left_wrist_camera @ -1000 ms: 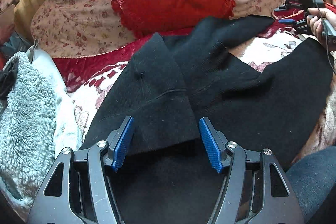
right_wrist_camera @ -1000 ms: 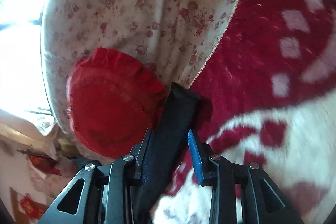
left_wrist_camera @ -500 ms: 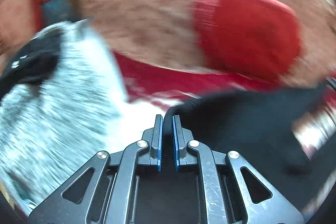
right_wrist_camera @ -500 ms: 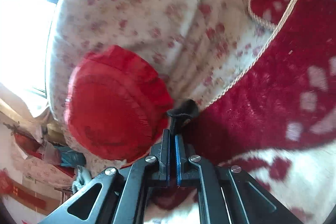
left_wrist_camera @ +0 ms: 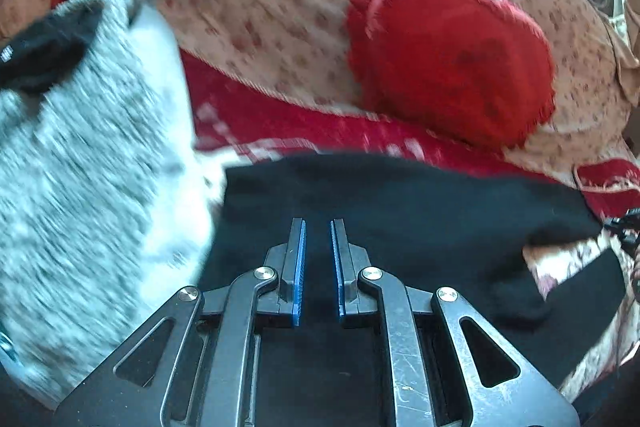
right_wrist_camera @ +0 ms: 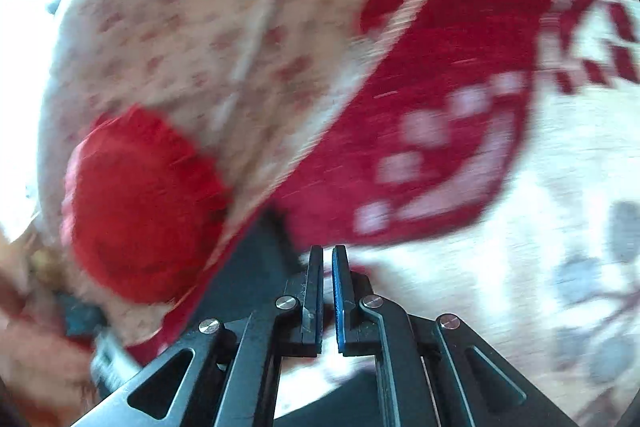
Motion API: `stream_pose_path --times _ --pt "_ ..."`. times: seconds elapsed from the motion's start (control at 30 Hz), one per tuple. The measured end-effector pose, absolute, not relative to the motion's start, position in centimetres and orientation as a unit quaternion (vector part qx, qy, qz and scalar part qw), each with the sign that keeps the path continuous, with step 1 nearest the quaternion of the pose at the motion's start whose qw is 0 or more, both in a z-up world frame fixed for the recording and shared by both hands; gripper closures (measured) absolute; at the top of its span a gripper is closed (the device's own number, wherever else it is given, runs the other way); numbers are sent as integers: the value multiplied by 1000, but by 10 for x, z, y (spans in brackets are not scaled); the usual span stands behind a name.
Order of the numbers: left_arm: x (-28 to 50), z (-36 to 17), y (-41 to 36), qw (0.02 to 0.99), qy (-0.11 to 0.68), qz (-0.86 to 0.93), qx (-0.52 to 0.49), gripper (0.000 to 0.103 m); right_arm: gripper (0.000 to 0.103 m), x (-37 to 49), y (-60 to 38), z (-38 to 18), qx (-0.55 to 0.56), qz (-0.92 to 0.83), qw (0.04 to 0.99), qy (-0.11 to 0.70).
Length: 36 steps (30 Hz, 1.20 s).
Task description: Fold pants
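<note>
The black pants (left_wrist_camera: 420, 211) lie stretched across the red and white blanket in the left wrist view. My left gripper (left_wrist_camera: 318, 227) hovers over the pants' left part with its jaws a narrow gap apart and nothing between them. In the right wrist view a black end of the pants (right_wrist_camera: 256, 267) lies just left of my right gripper (right_wrist_camera: 327, 253). The right jaws stand slightly apart and hold nothing. The right gripper's tip also shows at the left wrist view's right edge (left_wrist_camera: 624, 227).
A red round cushion (left_wrist_camera: 448, 63) rests on a floral pillow (left_wrist_camera: 260, 11) behind the pants. A fluffy grey-white garment (left_wrist_camera: 80, 147) lies at the left. The red and white blanket (right_wrist_camera: 460, 147) covers the bed.
Both grippers were shut on the pants half a second ago and have let go, jaws now slightly apart. The pants lie pulled out straighter across the bed. Both views have shifted.
</note>
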<state>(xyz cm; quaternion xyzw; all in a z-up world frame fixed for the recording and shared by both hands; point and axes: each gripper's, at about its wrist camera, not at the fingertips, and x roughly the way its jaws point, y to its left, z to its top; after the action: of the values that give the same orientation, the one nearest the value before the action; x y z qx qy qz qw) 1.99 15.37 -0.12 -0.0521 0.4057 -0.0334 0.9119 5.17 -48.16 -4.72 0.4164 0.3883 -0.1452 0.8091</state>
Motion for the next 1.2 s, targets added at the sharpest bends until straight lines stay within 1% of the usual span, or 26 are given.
stream_pose_path --times 0.1,0.13,0.17,0.23,0.27,0.37,0.4,0.43,0.47,0.5,0.53,0.57,0.6,0.63,0.67,0.8,1.03,1.1,1.13,1.2 --pt "26 -19 145 899 433 -33 -55 93 99 44 -483 -17 397 -128 845 336" --pt "26 -24 145 896 439 -32 -60 87 99 46 -479 -9 384 -106 856 329" --pt "27 -29 147 892 444 -31 -74 86 99 56 -464 3 358 -39 873 327" --pt "28 -35 148 889 448 -32 -92 85 99 70 -441 8 331 50 874 352" --pt "28 -38 150 887 449 -33 -99 84 99 80 -423 1 309 87 863 391" --pt "32 -42 154 884 451 -38 -114 79 99 96 -403 -29 236 58 838 489" --pt "33 -41 154 884 451 -39 -115 78 100 101 -400 -42 188 19 830 525" --pt "34 -41 153 884 451 -40 -116 75 102 103 -399 -42 170 10 834 525" --pt "34 -41 151 884 450 -43 -120 69 101 104 -400 -37 174 15 840 514" --pt "35 -42 151 884 449 -47 -123 66 101 104 -403 -26 184 19 850 493" --pt "35 -42 151 883 448 -51 -128 61 100 105 -407 -18 188 20 861 472" --pt "36 -42 151 883 447 -52 -132 58 97 107 -410 -10 192 19 872 450" --pt "37 -42 150 883 447 -51 -133 57 87 112 -414 -4 198 15 879 433" --pt "37 -43 149 884 445 -49 -132 56 80 118 -419 -1 208 13 883 421" --pt "37 -43 148 885 444 -48 -130 55 70 128 -425 -3 223 21 881 416" --pt "35 -46 146 892 432 -46 -126 55 70 157 -430 -22 269 21 854 444" --pt "34 -49 150 897 416 -53 -140 54 70 187 -427 -33 241 -10 846 476" --pt "34 -49 150 899 412 -52 -140 54 77 189 -428 -38 236 1 842 484" --pt "34 -50 150 900 410 -52 -141 53 78 190 -428 -41 235 5 842 486" --pt "34 -50 149 901 406 -51 -142 52 87 191 -425 -43 234 17 841 487"
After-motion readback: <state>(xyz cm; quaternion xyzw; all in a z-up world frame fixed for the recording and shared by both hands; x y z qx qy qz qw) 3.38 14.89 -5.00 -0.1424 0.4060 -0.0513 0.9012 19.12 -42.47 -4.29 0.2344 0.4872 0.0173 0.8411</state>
